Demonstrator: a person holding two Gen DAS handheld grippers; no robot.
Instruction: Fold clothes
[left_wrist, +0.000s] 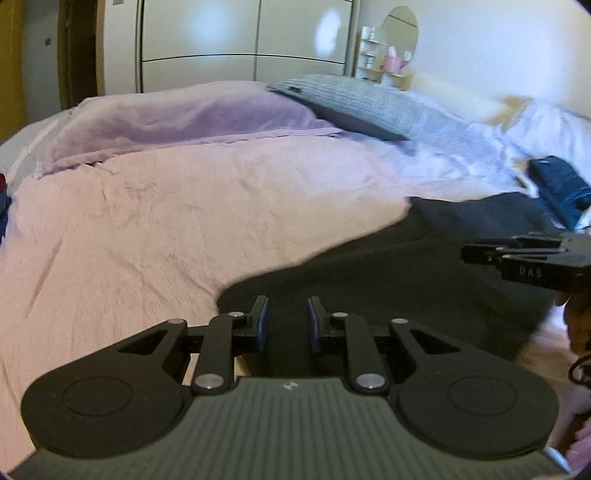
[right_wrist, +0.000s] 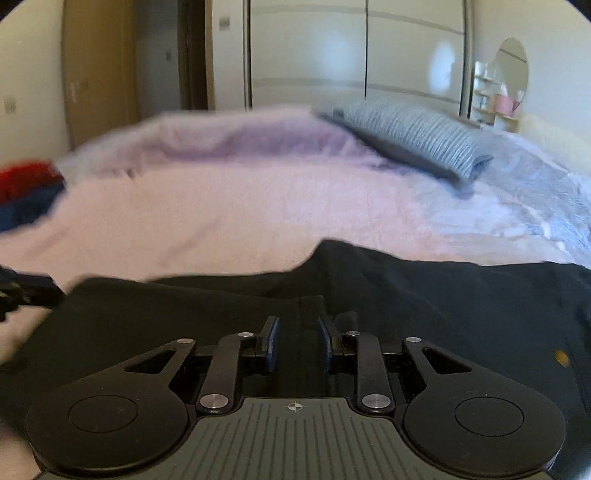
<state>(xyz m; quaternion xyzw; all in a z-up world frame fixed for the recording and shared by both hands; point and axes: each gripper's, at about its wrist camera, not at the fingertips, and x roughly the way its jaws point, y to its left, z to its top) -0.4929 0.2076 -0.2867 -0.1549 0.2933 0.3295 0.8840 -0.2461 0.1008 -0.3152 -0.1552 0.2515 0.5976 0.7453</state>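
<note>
Two hand-held grippers worked at the near edge of a bed covered by a pink bedspread (left_wrist: 155, 221). A black garment (left_wrist: 388, 266) lay spread over the near right part of the bedspread, its far edge rising in a low peak in the right wrist view. The left gripper (left_wrist: 286, 319) sat over the garment's near left edge with dark cloth between its blue pads (left_wrist: 263, 325); whether the pads pressed on that cloth could not be told. The right gripper (right_wrist: 298, 341) pinched a raised ridge of the black garment between its pads. A grey ribbed pillow (left_wrist: 354, 99) lay at the far right, a lilac blanket (left_wrist: 177, 118) across the far side, and red and blue folded clothes (right_wrist: 26, 195) at the far left.
</note>
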